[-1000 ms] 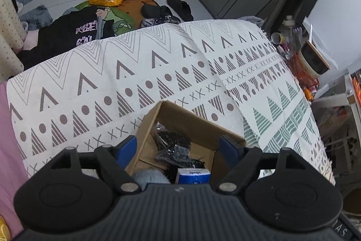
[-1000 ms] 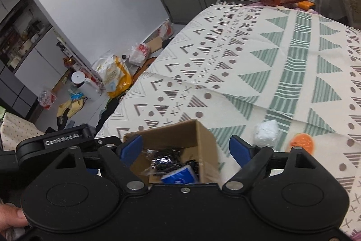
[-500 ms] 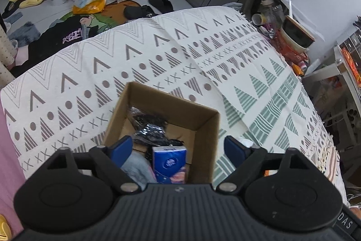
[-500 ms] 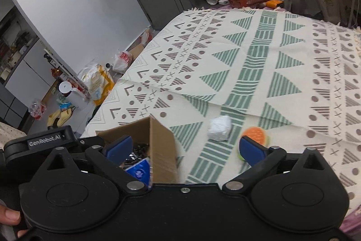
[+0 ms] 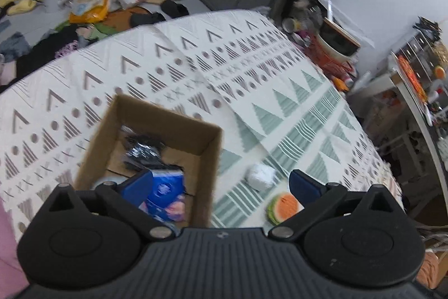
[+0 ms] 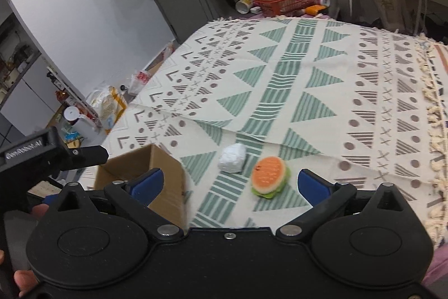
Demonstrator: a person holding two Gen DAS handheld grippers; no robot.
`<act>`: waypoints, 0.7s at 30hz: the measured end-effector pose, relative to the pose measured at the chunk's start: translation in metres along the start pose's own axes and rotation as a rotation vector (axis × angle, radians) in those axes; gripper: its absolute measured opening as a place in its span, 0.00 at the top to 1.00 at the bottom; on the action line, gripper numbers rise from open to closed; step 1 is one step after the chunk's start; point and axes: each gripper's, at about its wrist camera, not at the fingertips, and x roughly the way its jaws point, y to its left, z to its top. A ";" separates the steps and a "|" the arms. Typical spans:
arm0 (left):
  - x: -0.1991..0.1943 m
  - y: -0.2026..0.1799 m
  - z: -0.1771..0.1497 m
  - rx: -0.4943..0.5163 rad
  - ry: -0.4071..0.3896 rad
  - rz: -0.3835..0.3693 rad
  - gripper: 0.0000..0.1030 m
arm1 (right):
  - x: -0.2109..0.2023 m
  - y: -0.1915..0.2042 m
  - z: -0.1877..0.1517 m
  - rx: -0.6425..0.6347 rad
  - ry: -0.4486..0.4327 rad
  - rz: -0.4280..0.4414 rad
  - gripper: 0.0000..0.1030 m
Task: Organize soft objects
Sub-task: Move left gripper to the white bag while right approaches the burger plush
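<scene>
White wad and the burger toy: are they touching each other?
Apart. The right wrist view shows a strip of patterned cloth between the white wad and the burger toy.

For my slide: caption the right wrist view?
Open right gripper faces burger toy and white wad beside cardboard box.

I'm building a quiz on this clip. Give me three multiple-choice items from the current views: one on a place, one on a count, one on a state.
1. Where is the white ball?
A. in the box
B. on the cloth beside the burger toy
C. in a gripper

2. How many soft things lie loose on the cloth?
A. two
B. four
C. none

3. The right gripper is:
A. shut on the ball
B. shut, empty
C. open, empty

Answers: 1 B, it lies next to the burger toy, outside the box. 2 A, ball and burger only. 3 C, jaws spread wide with nothing between.
</scene>
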 end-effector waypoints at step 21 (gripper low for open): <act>0.021 -0.060 -0.021 0.228 0.012 0.040 0.01 | 0.008 -0.047 -0.016 0.038 -0.039 -0.032 0.00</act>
